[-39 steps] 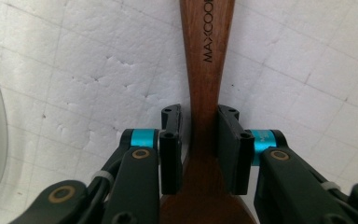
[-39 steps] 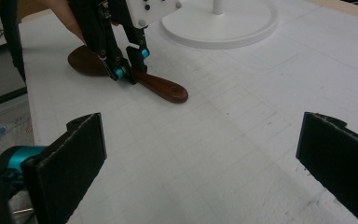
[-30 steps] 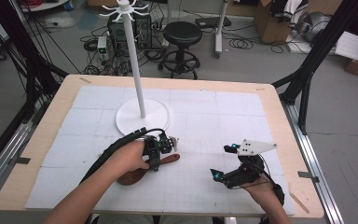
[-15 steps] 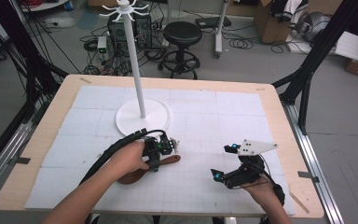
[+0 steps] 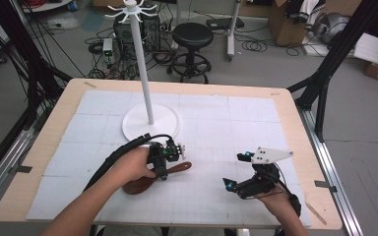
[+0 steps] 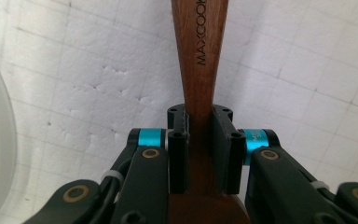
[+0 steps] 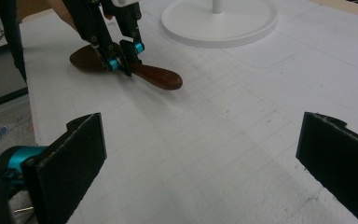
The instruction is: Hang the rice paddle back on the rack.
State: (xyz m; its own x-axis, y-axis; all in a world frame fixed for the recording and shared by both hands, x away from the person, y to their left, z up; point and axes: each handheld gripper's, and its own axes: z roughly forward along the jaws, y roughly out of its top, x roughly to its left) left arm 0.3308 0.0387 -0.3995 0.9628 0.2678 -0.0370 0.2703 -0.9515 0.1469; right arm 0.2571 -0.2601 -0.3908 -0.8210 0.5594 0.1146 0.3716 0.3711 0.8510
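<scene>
On the white mat, just in front of the white stand's base (image 5: 151, 124), the left gripper (image 5: 163, 164) is clamped on the handle of a brown wooden spoon (image 5: 145, 181). The spoon lies flat, bowl lower left, handle end pointing up-right. Farther right, the right gripper (image 5: 239, 170) hovers with jaws spread wide, grasping nothing.

wooden spoon (image 5: 153, 179): 1 | white stand (image 5: 149, 120): 1 | grippers: 2

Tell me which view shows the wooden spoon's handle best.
The left gripper view: the wooden spoon runs up the frame, its handle lettering legible, clamped by the left gripper. The high view shows it small, partly under the hand; the right gripper view shows it farther off, lying flat.
</scene>
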